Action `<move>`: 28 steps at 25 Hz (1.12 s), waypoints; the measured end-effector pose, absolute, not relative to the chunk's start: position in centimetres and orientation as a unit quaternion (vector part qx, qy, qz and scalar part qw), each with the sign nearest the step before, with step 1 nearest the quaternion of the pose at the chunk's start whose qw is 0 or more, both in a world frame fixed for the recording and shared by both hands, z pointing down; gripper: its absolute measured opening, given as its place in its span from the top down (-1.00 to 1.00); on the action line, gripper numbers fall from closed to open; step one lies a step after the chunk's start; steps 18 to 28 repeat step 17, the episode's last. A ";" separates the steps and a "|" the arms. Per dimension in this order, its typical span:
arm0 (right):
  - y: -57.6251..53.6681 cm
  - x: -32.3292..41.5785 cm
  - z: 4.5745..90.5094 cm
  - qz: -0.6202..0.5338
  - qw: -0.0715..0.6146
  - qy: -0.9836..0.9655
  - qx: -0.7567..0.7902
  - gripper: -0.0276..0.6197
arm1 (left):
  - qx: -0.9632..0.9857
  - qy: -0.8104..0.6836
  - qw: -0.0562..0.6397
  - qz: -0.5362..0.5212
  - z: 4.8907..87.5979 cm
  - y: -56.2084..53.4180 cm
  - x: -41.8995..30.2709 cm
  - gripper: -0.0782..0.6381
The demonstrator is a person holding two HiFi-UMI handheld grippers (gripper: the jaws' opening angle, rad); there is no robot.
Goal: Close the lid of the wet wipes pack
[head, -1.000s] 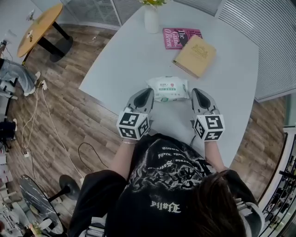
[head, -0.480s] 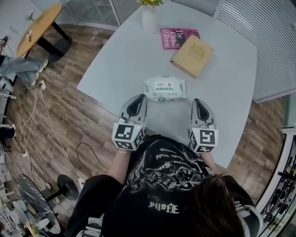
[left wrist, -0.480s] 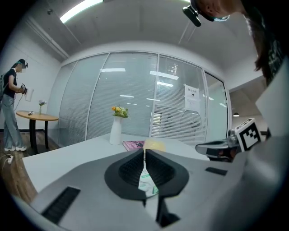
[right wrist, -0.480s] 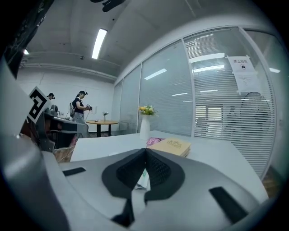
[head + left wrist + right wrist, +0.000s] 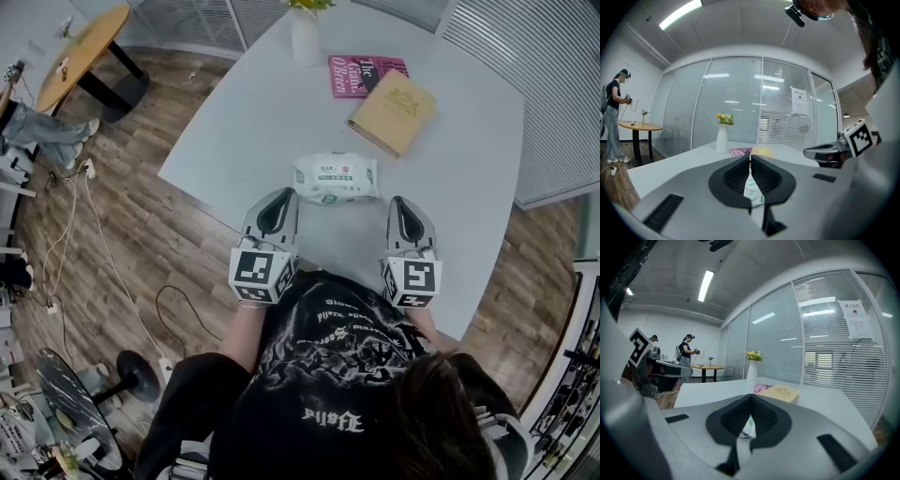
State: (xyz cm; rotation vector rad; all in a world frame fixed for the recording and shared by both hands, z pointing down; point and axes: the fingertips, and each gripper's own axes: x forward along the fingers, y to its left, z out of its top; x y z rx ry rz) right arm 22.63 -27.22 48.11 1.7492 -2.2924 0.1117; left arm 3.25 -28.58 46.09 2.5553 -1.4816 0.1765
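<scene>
Near the front edge of the table [image 5: 253, 112], we find the wet wipes pack [image 5: 337, 178] lying flat, its lid [image 5: 335, 172] apparently down. Left tongs [image 5: 287, 193] and right tongs [image 5: 399, 201] have drawn back from its flanks, both clenched and empty; we judge the closing done.

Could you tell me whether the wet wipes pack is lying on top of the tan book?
No, the wet wipes pack lies on the bare table, apart from the tan book farther back.
</scene>
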 end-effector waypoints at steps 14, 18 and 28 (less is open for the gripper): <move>-27.0 22.2 48.1 0.034 0.131 -0.792 0.595 0.92 | 0.859 -0.500 0.081 0.070 46.2 -28.0 3.4 0.74; -26.8 22.1 48.2 0.034 0.130 -0.793 0.595 0.92 | 0.859 -0.500 0.080 0.072 46.2 -27.8 3.3 0.74; -26.8 22.1 48.2 0.034 0.130 -0.793 0.595 0.92 | 0.859 -0.500 0.080 0.072 46.2 -27.8 3.3 0.74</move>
